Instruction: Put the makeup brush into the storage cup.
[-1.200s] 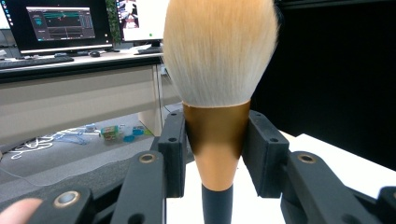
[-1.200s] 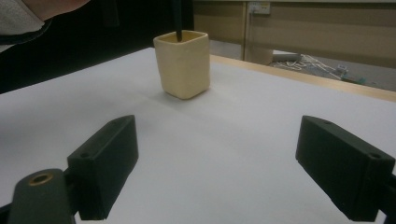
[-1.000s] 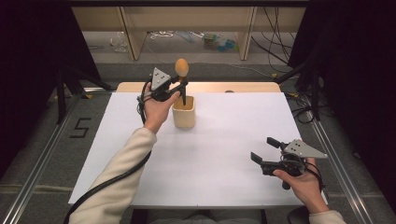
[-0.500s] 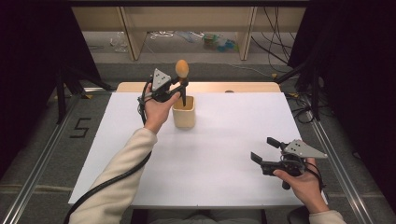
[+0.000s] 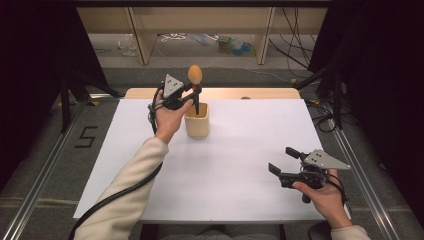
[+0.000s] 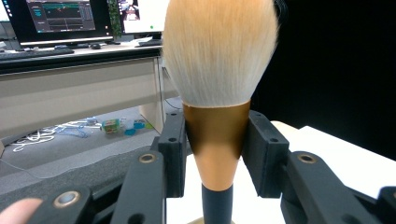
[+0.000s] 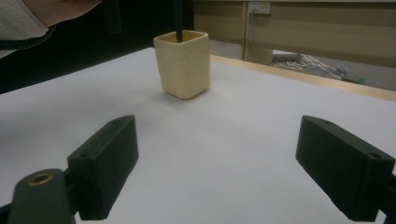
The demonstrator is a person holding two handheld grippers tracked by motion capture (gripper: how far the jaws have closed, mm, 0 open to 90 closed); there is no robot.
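Brush (image 6: 217,140) stands in the cup (image 5: 196,121), clamped by the left tool (image 5: 195,91); right tool (image 5: 283,161) wide open, empty

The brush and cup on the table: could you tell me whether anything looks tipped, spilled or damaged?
Nothing stands out. The cup stands upright on the white table, and the brush stands in it, bristles neat, with the left gripper at its gold collar. The right gripper sits open.

The lower end of the brush (image 6: 218,88) handle is hidden inside the cup (image 5: 196,120). In the right gripper view, the brush is cut off by the top edge, and a sleeve (image 7: 21,23) by the left edge.
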